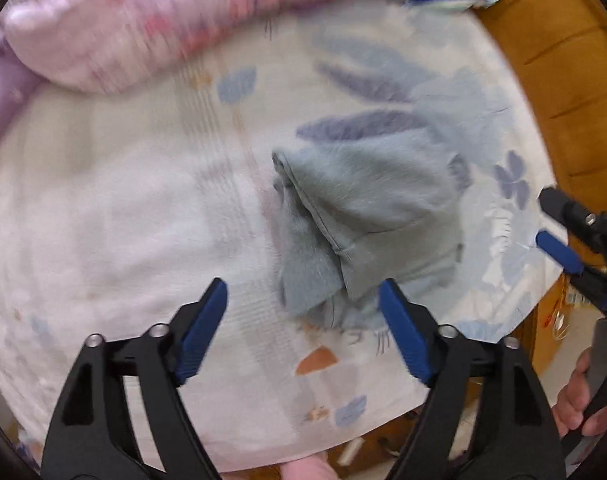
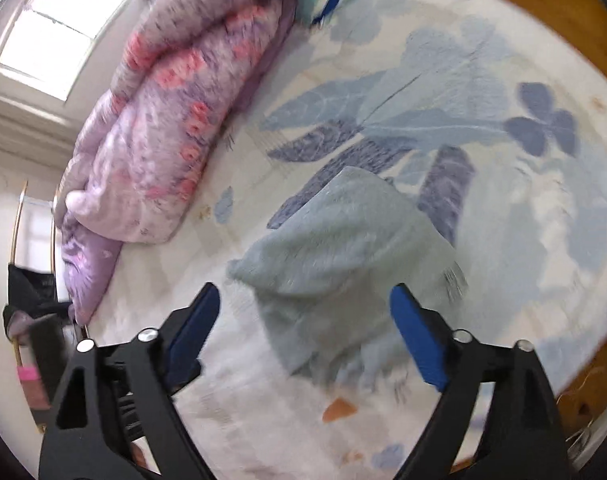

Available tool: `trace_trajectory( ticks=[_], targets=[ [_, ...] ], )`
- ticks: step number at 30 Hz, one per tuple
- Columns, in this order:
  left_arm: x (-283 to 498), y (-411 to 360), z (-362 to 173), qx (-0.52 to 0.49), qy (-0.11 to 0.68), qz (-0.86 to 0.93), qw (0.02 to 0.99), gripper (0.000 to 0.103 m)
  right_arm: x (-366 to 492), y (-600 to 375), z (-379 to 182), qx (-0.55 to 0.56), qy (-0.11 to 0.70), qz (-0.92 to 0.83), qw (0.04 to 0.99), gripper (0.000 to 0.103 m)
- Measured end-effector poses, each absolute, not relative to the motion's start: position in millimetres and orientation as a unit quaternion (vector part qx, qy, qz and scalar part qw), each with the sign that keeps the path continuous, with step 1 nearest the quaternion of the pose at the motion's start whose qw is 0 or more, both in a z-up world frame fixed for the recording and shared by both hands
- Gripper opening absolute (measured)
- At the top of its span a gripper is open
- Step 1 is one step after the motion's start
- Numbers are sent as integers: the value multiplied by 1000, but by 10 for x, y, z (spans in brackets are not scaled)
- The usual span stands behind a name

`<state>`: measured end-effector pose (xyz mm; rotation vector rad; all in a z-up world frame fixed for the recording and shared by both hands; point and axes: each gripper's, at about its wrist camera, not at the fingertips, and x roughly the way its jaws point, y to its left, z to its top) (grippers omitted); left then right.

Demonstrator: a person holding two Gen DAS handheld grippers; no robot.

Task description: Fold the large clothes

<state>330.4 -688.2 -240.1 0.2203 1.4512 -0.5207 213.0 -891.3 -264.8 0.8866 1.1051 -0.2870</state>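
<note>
My left gripper (image 1: 303,328) stands wide open with nothing between its blue pads, and my right gripper (image 2: 305,334) is the same: jaws spread, empty, above the bed. In the left wrist view the right tool also shows at the right edge, with a hand (image 1: 579,396) on its handle.

The pale green garment (image 1: 367,216) lies folded into a compact bundle on the floral bedsheet (image 1: 123,200), right of centre in the left view and just above my jaws in the right view (image 2: 343,264). A pink and purple quilt (image 2: 171,120) sits well apart at the upper left.

I judge the cloth soft, light and limp, a fleecy knit that will sag and slide over itself, not slippery against the pads. The hemmed edge running diagonally down the bundle looks like the firmest place to pinch; corners would do too.

Its long axis runs from upper left to lower right in the left view, though blur keeps me from telling which end is which.
</note>
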Motion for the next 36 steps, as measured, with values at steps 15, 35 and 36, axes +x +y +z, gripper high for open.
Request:
trace_trajectory(
  ticks=[15,35,36],
  targets=[
    [1957,-5064,-403,104,469,-293,827,93,544,-6549,-524,223,400,-260,850,95],
    [1308,-4343,-197,134,395,-352,838,98,-27,-5442,-304,189,353,-348,848,95],
    [1316,-4352,-196,129,398,-354,836,98,-40,-5453,-319,191,355,-348,847,95]
  ],
)
